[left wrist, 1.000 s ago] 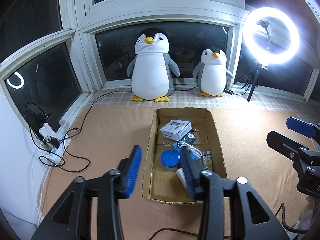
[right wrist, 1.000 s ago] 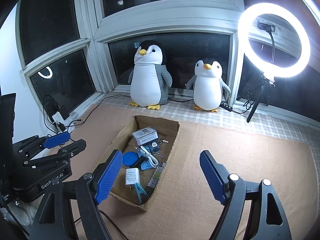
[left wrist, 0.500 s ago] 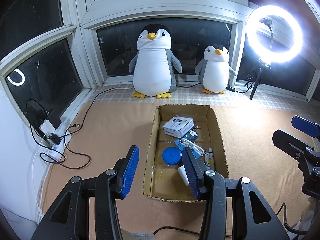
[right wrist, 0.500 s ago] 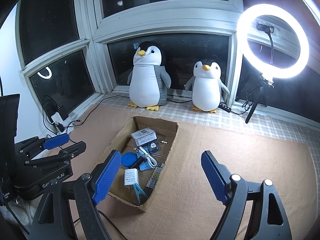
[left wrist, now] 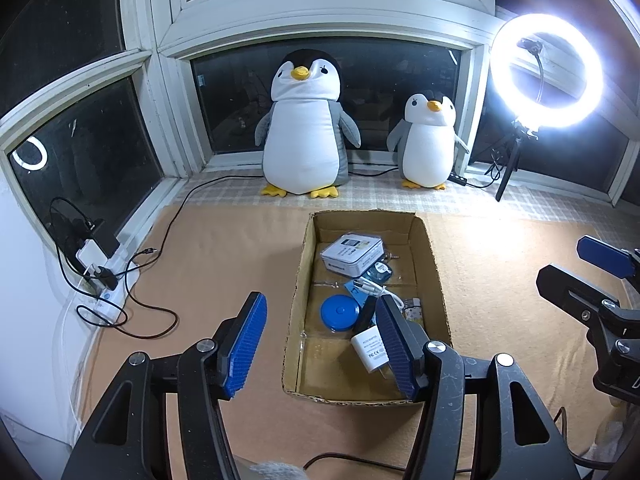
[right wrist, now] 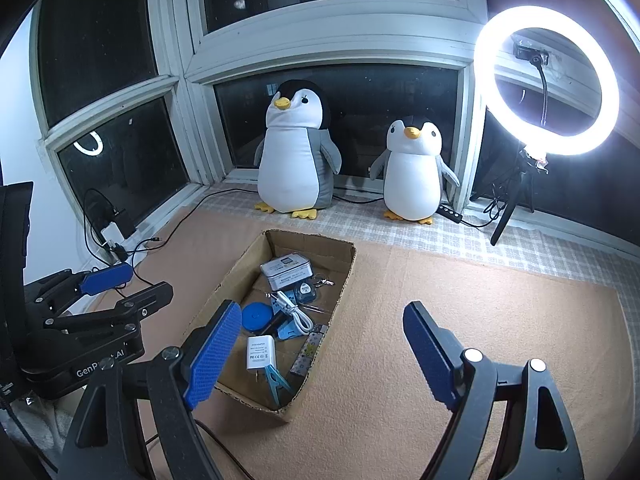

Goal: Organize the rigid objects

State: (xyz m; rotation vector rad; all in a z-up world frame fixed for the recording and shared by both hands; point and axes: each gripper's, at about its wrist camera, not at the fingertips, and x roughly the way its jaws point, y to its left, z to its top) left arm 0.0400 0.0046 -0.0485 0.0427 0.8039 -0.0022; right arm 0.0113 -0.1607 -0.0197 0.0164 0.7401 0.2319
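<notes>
Cardboard box (left wrist: pixel 434 276) at 12 o'clock of both hand-held grippers holds a white tin (left wrist: pixel 351 253), blue disc (left wrist: pixel 340 314), white charger (left wrist: pixel 371 352), cable (right wrist: pixel 296 312) and blue clip (right wrist: pixel 276 384). Left hand-held gripper (left wrist: pixel 320 346) has just been opening, empty; right hand-held gripper (right wrist: pixel 320 354) gapes wide, empty.

L gripper (left wrist: pixel 320 344) jaws just opening, empty; R gripper (right wrist: pixel 320 352) wide, empty.

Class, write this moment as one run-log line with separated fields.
left gripper: open, jaws just widened, empty | right gripper: open, empty | cardboard box: holds all items | phase: hovering over box
</notes>
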